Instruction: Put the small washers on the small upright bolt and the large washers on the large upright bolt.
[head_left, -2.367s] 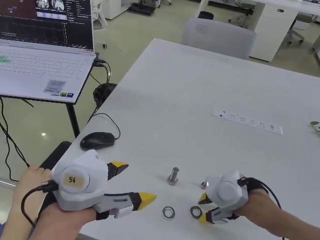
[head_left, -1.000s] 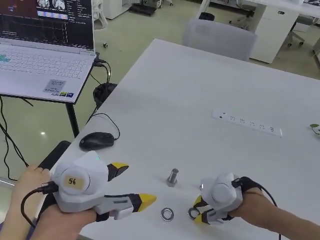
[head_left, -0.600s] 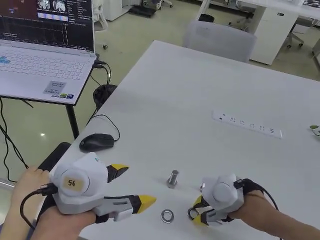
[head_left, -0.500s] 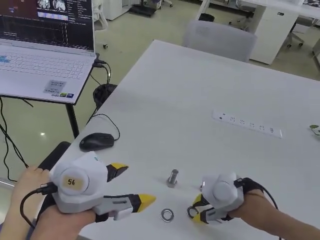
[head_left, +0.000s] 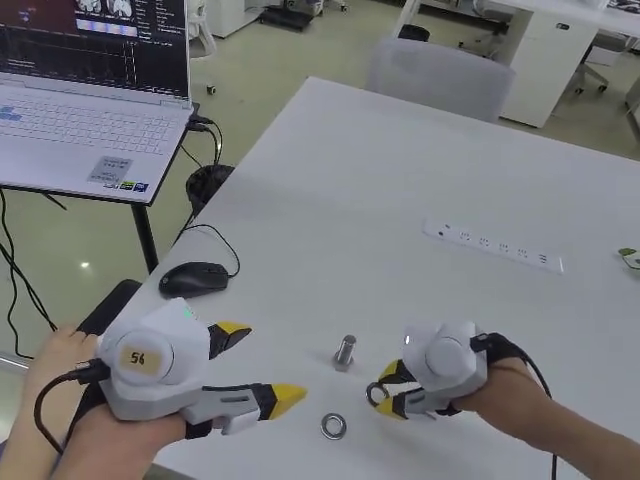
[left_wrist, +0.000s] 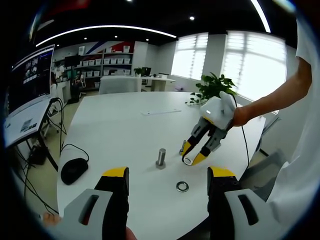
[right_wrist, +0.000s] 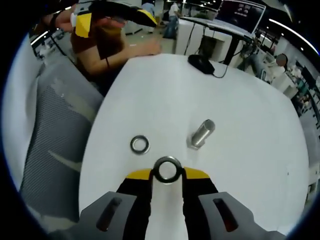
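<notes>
- So far the upright bolt (head_left: 345, 351), lower centre of the head view, is bare.
- Our right gripper (head_left: 388, 392) pinches one washer (right_wrist: 167, 169) just right of it.
- A second washer (head_left: 334, 426) lies on the table (head_left: 400, 200) below; our left gripper (head_left: 265, 362) gapes empty.

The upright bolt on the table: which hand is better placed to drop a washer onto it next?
Probably the right. The right gripper holds a washer just beside the bolt. The left gripper is open and empty, with the other washer lying on the table before it.
</notes>
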